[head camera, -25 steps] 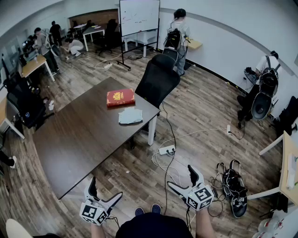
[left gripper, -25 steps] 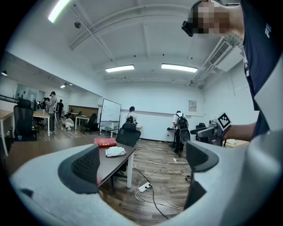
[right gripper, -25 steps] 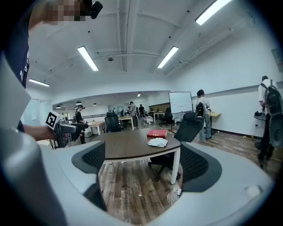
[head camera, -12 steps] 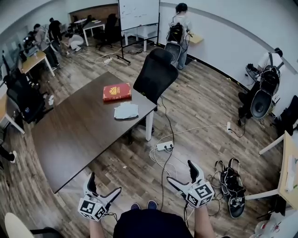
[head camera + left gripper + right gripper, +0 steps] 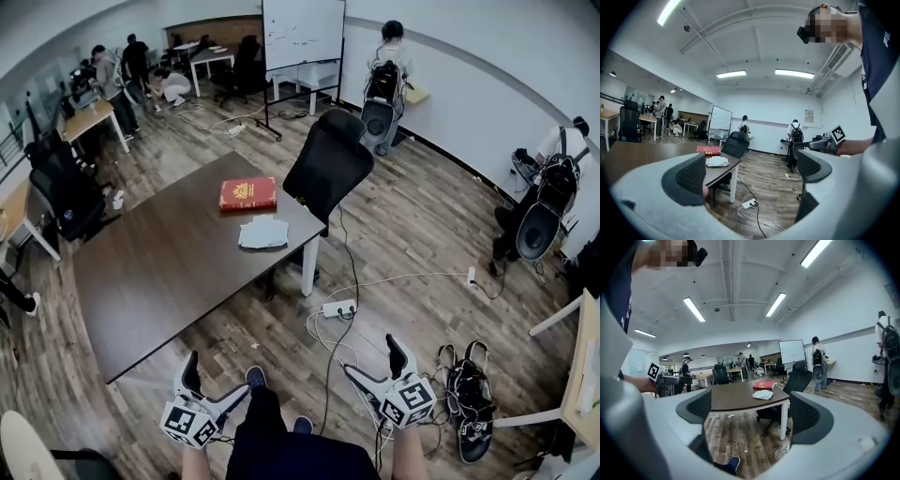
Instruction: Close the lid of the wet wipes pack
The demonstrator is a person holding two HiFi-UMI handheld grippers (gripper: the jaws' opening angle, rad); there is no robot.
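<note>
The wet wipes pack (image 5: pixel 263 233) is a pale flat packet lying near the right end of the dark brown table (image 5: pixel 159 281), just in front of a red book (image 5: pixel 247 194). It also shows small and far off as the wipes pack (image 5: pixel 717 161) and the wipes pack (image 5: pixel 763 394). My left gripper (image 5: pixel 210 382) is open and empty, held low over the floor well short of the table. My right gripper (image 5: pixel 377 364) is open and empty too, over the floor to the right of the table. From the left gripper (image 5: pixel 747 171) and the right gripper (image 5: pixel 749 411), the jaws stand wide apart.
A black office chair (image 5: pixel 328 172) stands at the table's far right corner. A power strip (image 5: pixel 338 307) and cables lie on the wooden floor between me and the table. Shoes (image 5: pixel 467 384) lie at right. Several people work at desks and along the walls. My own shoe (image 5: pixel 254 377) shows stepping forward.
The view has shifted: the table and chair have slid slightly right and nearer. My foot has stepped forward between the grippers. Both grippers stay open in much the same low position.
</note>
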